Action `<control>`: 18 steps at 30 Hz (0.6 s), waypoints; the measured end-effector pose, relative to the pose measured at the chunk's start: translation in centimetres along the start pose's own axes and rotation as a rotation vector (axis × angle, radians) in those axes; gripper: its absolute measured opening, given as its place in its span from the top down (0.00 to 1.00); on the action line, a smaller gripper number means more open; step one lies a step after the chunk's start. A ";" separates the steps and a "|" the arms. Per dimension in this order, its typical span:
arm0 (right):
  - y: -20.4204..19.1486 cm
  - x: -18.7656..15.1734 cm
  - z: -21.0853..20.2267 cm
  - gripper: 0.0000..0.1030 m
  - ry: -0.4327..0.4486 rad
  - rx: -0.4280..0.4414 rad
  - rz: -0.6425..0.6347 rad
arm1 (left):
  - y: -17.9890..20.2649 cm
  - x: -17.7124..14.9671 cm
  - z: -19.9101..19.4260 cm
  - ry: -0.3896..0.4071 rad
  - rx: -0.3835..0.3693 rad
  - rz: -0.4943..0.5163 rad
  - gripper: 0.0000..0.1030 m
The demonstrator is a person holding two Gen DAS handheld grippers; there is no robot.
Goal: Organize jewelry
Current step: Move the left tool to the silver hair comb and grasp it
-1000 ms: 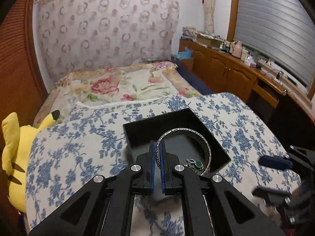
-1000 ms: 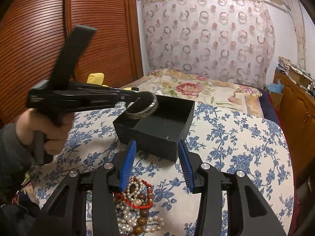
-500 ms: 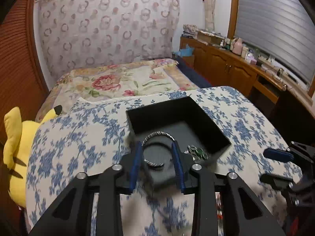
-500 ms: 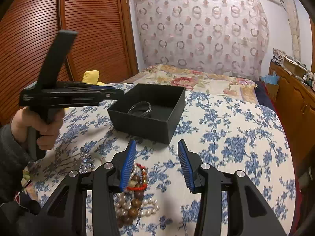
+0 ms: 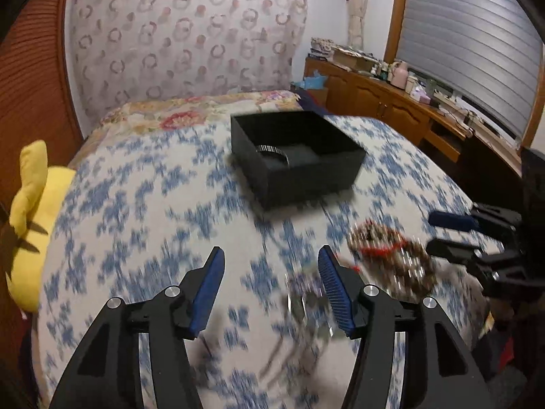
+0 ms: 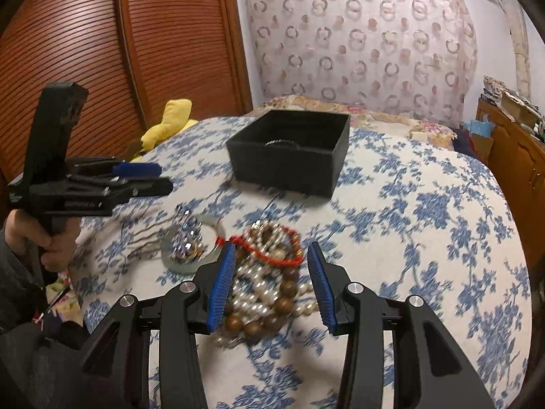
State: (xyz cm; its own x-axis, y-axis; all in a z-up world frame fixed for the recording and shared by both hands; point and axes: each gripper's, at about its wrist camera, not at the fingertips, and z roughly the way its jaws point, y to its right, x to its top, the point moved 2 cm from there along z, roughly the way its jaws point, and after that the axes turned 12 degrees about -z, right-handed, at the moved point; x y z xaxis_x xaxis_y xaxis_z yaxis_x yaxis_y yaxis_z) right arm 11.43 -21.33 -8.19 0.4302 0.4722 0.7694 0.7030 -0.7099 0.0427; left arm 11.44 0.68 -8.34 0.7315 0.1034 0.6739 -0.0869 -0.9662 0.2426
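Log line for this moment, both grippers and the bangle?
left gripper: open, empty | right gripper: open over bead pile | silver bangle: in black box

Bangle (image 5: 272, 152) released, left gripper (image 5: 271, 284) withdrawn.

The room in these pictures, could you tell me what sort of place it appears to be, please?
Most likely a home bedroom: a bed with a floral bedspread lies behind the cloth-covered table, a slatted wooden wardrobe lines one wall, and a low wooden cabinet sits under the shuttered window.
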 end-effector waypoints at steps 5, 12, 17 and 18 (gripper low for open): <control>-1.0 -0.6 0.6 0.55 -0.020 0.011 -0.010 | -0.1 -2.9 -0.4 -0.038 -0.013 0.001 0.46; -1.5 -0.8 0.9 0.55 -0.023 0.023 -0.011 | -1.3 -4.5 -0.5 -0.069 -0.041 -0.051 0.51; -1.6 -0.6 0.7 0.55 -0.022 0.025 -0.013 | -2.0 -4.4 0.0 -0.091 -0.091 -0.100 0.67; -1.6 -0.6 0.7 0.55 -0.022 0.026 -0.011 | -2.0 -4.4 0.1 -0.097 -0.099 -0.106 0.67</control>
State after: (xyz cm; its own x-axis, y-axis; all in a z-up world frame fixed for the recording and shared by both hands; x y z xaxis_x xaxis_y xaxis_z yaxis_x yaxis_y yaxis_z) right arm 10.46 -20.15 -9.16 0.4340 0.4914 0.7551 0.7223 -0.6907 0.0344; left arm 8.45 2.15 -11.88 0.8014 0.1752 0.5719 -0.0689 -0.9227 0.3792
